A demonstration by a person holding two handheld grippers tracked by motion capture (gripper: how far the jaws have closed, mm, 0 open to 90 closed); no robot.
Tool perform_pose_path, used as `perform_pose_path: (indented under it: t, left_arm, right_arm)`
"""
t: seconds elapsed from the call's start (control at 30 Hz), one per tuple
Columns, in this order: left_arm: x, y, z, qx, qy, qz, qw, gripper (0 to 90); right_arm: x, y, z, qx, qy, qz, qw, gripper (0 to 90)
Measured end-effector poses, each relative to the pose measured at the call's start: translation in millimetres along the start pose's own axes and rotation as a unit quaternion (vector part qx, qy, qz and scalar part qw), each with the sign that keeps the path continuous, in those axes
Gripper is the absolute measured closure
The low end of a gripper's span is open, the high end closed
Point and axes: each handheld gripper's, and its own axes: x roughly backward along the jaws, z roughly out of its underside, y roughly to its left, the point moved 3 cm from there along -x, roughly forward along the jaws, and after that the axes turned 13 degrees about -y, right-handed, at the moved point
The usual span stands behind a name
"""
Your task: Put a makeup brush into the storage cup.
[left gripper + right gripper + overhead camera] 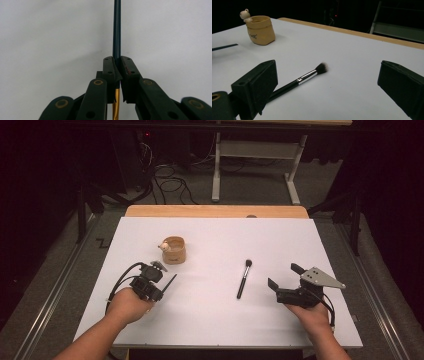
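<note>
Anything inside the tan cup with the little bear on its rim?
From the high view the tan cup looks empty near its rim; its wall hides the bottom. The bear perches on the rim.

You have a white-topped table (215,320) with a wooden far edge; left of the black-handled, dark-bristled makeup brush (243,279) stands a tan bear-trimmed cup (174,250).

Two handheld grippers, the left gripper (159,279) and the right gripper (285,276), work above one white table (215,320). On it sit one tan cup (174,250) bearing one small bear figure (163,246), one makeup brush (244,278), and one thin dark-handled stick (116,30) clamped in the left gripper.
</note>
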Motion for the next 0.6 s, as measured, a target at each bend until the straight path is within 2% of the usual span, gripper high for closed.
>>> perform_pose_path:
  t: [0.17, 0.33, 0.47, 0.6]
  left_arm:
    - [18.4, 2.8, -6.5, -0.009, -0.005, -0.001, 0.9999, 82.9]
    - [29.9, 3.5, -6.6, -0.014, -0.004, -0.002, 0.9999, 82.9]
    - [33.8, -1.8, -8.2, -0.023, -0.001, 0.004, 0.9997, 82.9]
    - [36.6, -10.8, -13.1, -0.042, 0.001, 0.016, 0.999, 82.9]
  right_arm:
    - [0.0, 0.7, 0.2, -0.001, 0.002, 0.0, 1.0, 3.8]
    - [-0.1, 1.0, 0.4, -0.001, 0.003, -0.001, 1.0, 3.9]
    - [-0.3, 1.7, 0.5, -0.001, 0.003, -0.004, 1.0, 4.1]
    - [-0.5, 2.6, 0.4, 0.0, 0.002, -0.01, 0.9999, 5.1]
